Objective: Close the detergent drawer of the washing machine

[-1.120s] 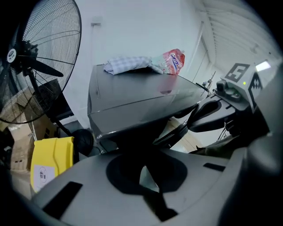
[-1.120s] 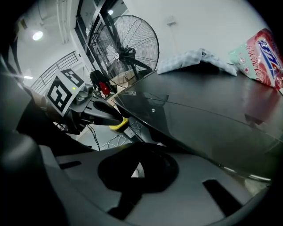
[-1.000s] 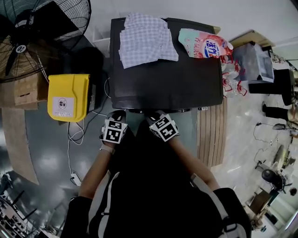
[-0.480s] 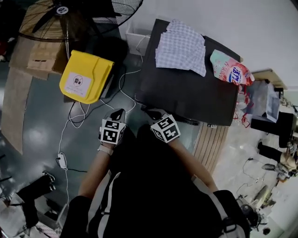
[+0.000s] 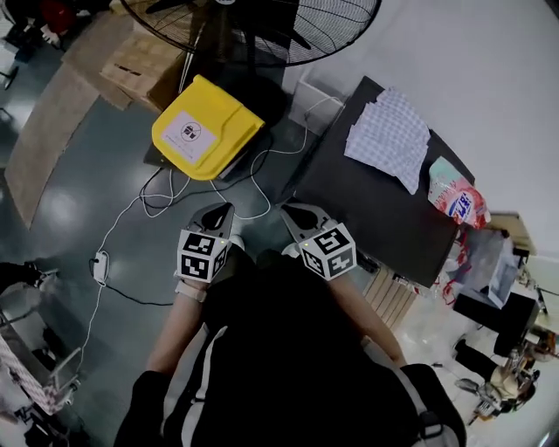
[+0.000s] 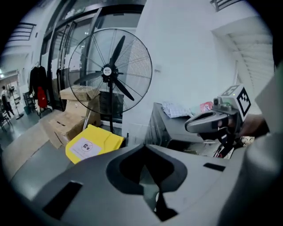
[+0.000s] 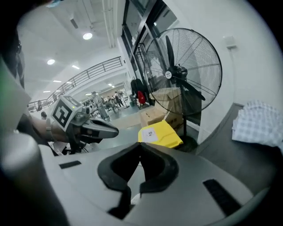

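Two tools hang in front of the person's body, and neither is anywhere near work. The left tool (image 5: 218,212) and the right tool (image 5: 297,214) both have their jaws clenched together on nothing, as each gripper view shows, and they point out over bare floor (image 5: 79,201).

The washing machine (image 5: 376,214) stands at about 2 o'clock from the tools in the head view, apart from both. Only its dark top shows there, carrying a checked cloth (image 5: 390,140) and a detergent bag (image 5: 454,199) toward its far side. The detergent drawer sits on the machine's front face, which the top's near edge hides. The left gripper view catches only a dim slice of the cabinet, so I cannot tell whether the drawer is pushed home or left out. With neither tool touching the machine, no push is under way. Either the closing is done or it has yet to begin.

For room to move, the floor straight ahead at 12 o'clock is crossed by loose cables (image 5: 166,196), with a yellow case (image 5: 206,127) beyond them at 11 o'clock. A large fan (image 5: 253,26) stands behind that, and cardboard boxes (image 5: 140,65) lie at 10 o'clock. The path toward the machine's near corner at 2 o'clock looks clear, though that corner edge is sharp and close to the right tool's side.
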A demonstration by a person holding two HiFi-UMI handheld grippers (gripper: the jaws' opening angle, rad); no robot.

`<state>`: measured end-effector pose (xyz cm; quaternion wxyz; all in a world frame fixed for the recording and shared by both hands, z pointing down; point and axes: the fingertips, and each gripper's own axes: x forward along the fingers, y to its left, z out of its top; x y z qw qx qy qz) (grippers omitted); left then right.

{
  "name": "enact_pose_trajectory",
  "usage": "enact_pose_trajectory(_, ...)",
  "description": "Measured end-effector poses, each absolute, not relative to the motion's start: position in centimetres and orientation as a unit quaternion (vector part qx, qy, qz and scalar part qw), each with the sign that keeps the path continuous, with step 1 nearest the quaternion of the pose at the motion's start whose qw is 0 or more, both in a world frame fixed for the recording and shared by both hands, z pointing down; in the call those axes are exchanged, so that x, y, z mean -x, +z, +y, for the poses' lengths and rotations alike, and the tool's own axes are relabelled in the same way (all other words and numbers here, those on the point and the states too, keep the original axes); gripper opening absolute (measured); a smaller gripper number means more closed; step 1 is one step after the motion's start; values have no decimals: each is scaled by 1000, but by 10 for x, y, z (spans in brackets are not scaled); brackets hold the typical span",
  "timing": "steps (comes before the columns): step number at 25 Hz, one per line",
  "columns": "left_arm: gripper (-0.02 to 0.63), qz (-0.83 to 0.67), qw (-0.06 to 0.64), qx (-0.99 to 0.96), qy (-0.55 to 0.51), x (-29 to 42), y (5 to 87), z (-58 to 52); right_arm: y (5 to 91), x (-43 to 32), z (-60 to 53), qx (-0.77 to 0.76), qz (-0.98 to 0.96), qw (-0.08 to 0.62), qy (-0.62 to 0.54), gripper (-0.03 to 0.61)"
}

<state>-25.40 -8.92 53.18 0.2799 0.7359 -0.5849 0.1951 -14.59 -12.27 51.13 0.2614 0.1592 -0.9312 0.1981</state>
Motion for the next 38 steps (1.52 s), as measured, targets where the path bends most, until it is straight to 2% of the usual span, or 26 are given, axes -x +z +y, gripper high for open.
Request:
enact_pose_trajectory(10, 11, -654, 229, -712, 111, 306, 445, -64, 417, 190, -119, -116, -961, 207, 145, 15)
enact_pose_trajectory(20, 12, -665, 162, -726, 61, 314, 371, -60, 349, 208, -113, -103, -976, 165, 99, 16)
enact_pose_trajectory(38, 12, -639, 121, -759, 18, 299, 331, -64, 311, 209, -103, -109, -983, 133, 70, 17)
